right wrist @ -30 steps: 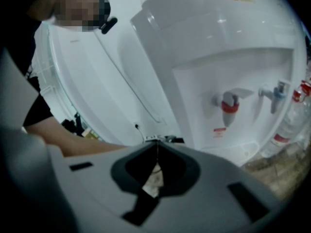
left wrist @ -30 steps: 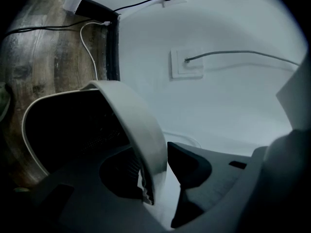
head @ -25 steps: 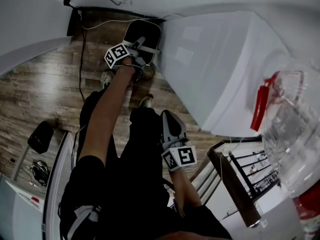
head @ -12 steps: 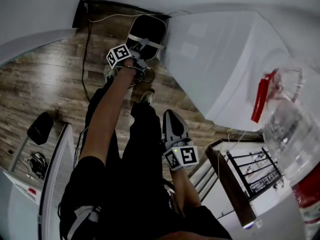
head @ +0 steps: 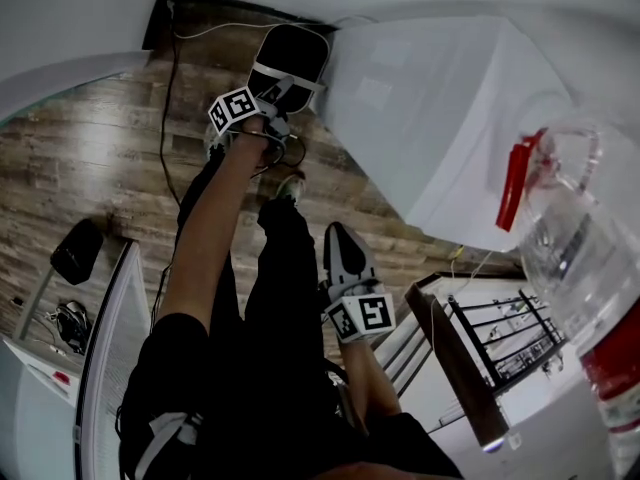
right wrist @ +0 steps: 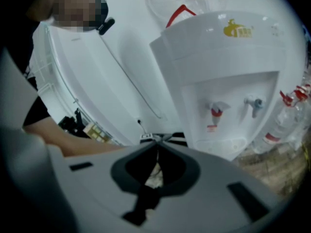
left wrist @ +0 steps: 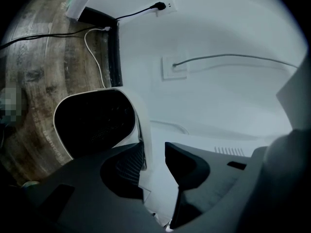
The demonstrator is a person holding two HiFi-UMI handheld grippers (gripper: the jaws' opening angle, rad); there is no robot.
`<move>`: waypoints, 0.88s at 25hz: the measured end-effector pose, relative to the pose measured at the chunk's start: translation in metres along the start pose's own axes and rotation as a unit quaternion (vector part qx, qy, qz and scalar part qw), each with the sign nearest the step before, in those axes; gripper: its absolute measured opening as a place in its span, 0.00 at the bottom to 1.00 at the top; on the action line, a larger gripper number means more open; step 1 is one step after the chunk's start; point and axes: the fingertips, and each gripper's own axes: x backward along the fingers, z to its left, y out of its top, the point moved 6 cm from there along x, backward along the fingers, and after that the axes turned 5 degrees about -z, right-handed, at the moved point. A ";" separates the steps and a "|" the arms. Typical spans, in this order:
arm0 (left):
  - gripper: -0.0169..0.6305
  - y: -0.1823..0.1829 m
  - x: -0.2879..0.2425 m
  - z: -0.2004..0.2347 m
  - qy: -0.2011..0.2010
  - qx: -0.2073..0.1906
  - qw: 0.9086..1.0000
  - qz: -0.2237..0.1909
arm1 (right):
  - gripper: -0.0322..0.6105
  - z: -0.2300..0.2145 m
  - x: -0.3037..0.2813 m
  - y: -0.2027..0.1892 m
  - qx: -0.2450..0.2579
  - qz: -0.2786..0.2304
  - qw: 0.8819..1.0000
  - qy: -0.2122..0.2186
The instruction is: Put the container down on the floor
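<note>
A white oval plastic container with a dark inside sits at the far end of the brown wood-look floor, close against the white wall and just left of a white box-shaped water dispenser. Whether its base rests on the boards cannot be told. The left gripper reaches out to the container's near rim on an outstretched bare arm. In the left gripper view its jaws have just been closing and stand part open. The container's thin white wall rises between them, close against the left jaw, with a light gap between it and the right jaw. The right gripper hangs nearer, over the person's black trousers, well apart from the container. Its jaws are brought together at the tips with nothing between them. A clear plastic water bottle with a red handle stands on top of the dispenser, at the right. A red tap and a blue tap show on the dispenser's front. A black cable runs across the floor, left of the container, and another is plugged into a white wall socket above it.
</note>
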 end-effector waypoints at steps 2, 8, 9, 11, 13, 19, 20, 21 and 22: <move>0.21 0.001 -0.002 -0.005 -0.005 -0.005 1.000 0.000 | 0.10 -0.001 0.003 0.000 -0.001 0.000 1.000 -0.001; 0.20 0.000 -0.010 -0.017 -0.013 -0.020 1.000 0.008 | 0.10 -0.005 0.011 0.002 -0.003 0.004 1.000 -0.009; 0.20 0.000 -0.011 -0.020 -0.015 -0.021 1.000 0.009 | 0.10 -0.006 0.012 0.004 -0.003 0.003 1.000 -0.011; 0.20 -0.001 -0.008 -0.026 -0.016 -0.026 1.000 0.008 | 0.10 -0.008 0.014 0.008 -0.004 0.001 1.000 -0.013; 0.13 -0.002 0.000 -0.034 -0.014 -0.028 0.999 0.003 | 0.10 -0.007 0.018 0.016 -0.002 -0.002 1.000 -0.012; 0.07 -0.011 0.048 -0.080 -0.031 -0.036 0.999 -0.015 | 0.10 0.003 0.039 0.053 0.010 -0.025 1.000 0.008; 0.07 -0.017 0.060 -0.092 -0.037 -0.040 0.998 -0.015 | 0.10 0.006 0.045 0.060 0.014 -0.028 0.999 0.012; 0.07 -0.023 0.072 -0.103 -0.044 -0.046 0.998 -0.013 | 0.10 0.008 0.052 0.066 0.018 -0.033 0.999 0.016; 0.07 -0.029 0.084 -0.116 -0.051 -0.056 0.997 -0.010 | 0.10 0.010 0.058 0.073 0.021 -0.038 0.999 0.020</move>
